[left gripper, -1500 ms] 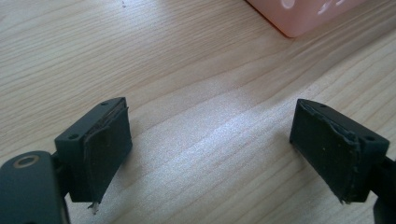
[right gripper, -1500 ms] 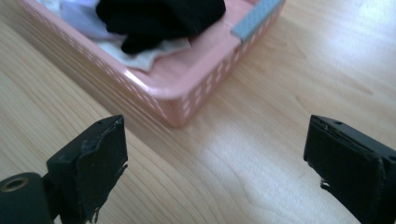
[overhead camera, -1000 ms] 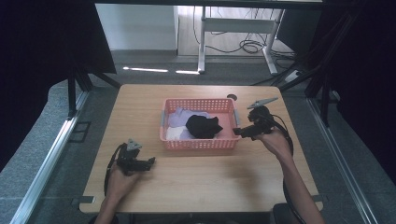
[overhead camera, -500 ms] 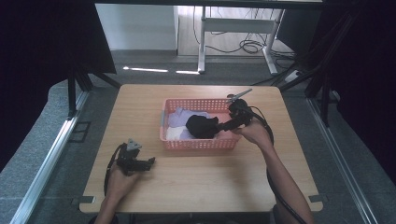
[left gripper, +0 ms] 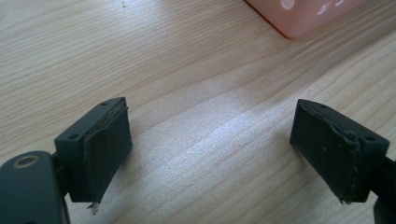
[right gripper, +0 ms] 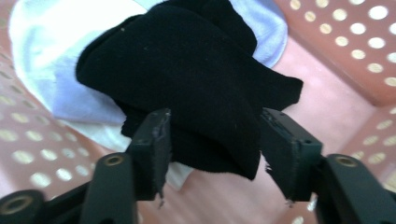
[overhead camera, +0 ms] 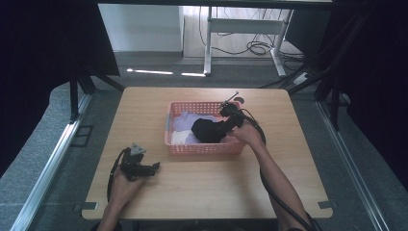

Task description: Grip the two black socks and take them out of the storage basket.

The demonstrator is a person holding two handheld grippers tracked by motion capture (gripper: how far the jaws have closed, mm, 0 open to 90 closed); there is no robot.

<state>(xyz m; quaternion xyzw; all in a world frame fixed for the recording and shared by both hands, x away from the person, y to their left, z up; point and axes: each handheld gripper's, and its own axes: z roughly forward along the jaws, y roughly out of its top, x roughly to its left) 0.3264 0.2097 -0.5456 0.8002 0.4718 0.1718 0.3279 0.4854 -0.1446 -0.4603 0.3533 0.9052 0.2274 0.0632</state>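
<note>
1. Basket (overhead camera: 202,148): pink, perforated, set near ctr of the wooden surface (overhead camera: 202,192).
2. Black cloth (overhead camera: 208,131): lying in basket, on top of pale lilac and white cloths (overhead camera: 185,122); toward basket's 3 o'clock end in high view.
3. R gripper (right gripper: 212,154): reached into basket from 3 o'clock; jaws have just been closing, w/ a fold of black cloth between them; whether pads press on it yet cannot be told.
4. L gripper (left gripper: 210,154): rested on surface at approx 8 o'clock from basket, well apart; jaws held wide apart, nothing between.
</note>
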